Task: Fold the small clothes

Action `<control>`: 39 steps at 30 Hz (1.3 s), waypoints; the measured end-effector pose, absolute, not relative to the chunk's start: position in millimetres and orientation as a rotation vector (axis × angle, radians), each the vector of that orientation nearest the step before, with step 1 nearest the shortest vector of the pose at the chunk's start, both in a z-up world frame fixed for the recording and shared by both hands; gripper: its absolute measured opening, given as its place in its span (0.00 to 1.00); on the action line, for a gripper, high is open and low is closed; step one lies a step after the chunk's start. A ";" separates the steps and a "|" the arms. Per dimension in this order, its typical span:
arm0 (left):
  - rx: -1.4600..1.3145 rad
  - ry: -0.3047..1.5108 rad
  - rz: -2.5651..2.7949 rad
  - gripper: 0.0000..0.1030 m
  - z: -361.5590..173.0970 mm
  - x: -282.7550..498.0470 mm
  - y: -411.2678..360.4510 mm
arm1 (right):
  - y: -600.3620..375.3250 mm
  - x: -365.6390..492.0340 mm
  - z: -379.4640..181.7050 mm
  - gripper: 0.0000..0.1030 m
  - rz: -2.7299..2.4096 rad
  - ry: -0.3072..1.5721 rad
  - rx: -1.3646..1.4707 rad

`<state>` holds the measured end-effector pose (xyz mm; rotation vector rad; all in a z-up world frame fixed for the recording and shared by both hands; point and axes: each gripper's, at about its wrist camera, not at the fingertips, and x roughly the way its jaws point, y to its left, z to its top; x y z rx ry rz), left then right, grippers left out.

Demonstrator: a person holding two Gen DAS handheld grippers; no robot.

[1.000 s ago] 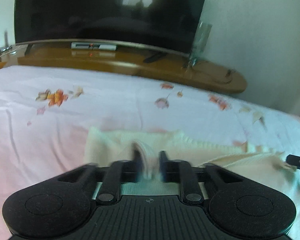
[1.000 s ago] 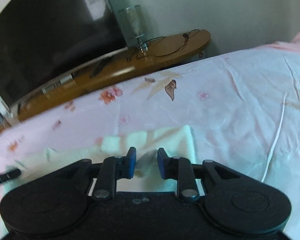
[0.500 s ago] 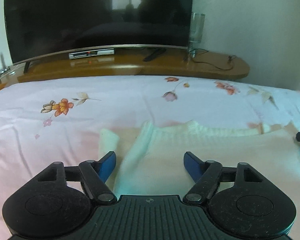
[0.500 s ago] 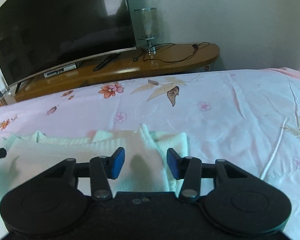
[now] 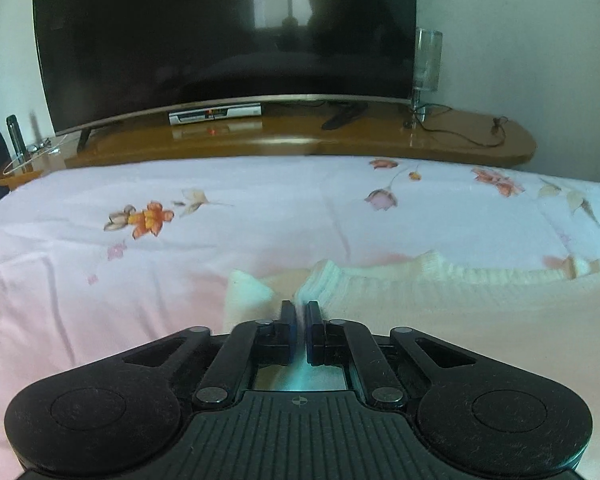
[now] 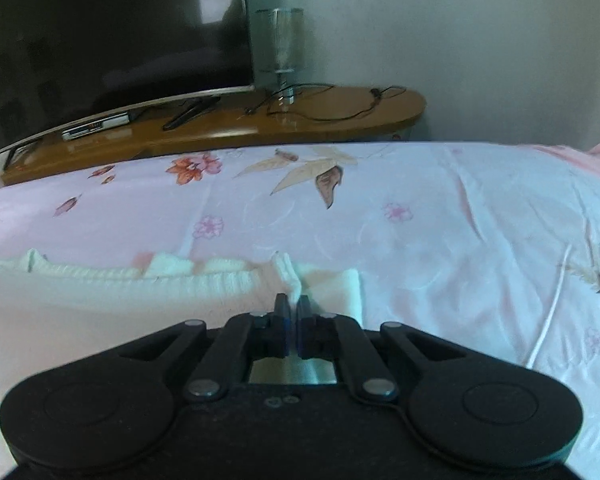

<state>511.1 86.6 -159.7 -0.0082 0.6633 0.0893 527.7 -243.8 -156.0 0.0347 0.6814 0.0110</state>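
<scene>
1. Left wrist view: left tongs (image 5: 299,307) are clamped on a raised ridge of the sweater (image 5: 460,320), near its left ribbed corner. The sweater lies flat on the bed (image 5: 180,280), spread off to the right, with a folded flap (image 5: 246,294) just left of the pinch.
2. Risk here: the bite looks shallow, right at the fabric edge. Knit is stretchy, so a quick lift could pull it out of the jaws. The tips are motion-blurred, so I can't tell how many layers are caught.
3. Right wrist view: right tongs (image 6: 293,304) are pinched together on the sweater's (image 6: 100,312) opposite ribbed corner, with a loose flap (image 6: 336,288) just to the right of them.
4. Risk here: that flap is outside the grip. It may drag or unfold once the corner moves.
5. Both views: if the two sides lift unevenly, the fold line skews and the body bunches.
6. The bed sheet (image 6: 460,240) is soft and wrinkled. Dragging low could ruck it up or catch it with the knit.
</scene>
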 end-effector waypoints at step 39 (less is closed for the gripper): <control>0.065 0.717 -0.026 0.05 -133.5 436.3 42.4 | -184.3 440.6 -120.1 0.26 0.102 0.693 -0.046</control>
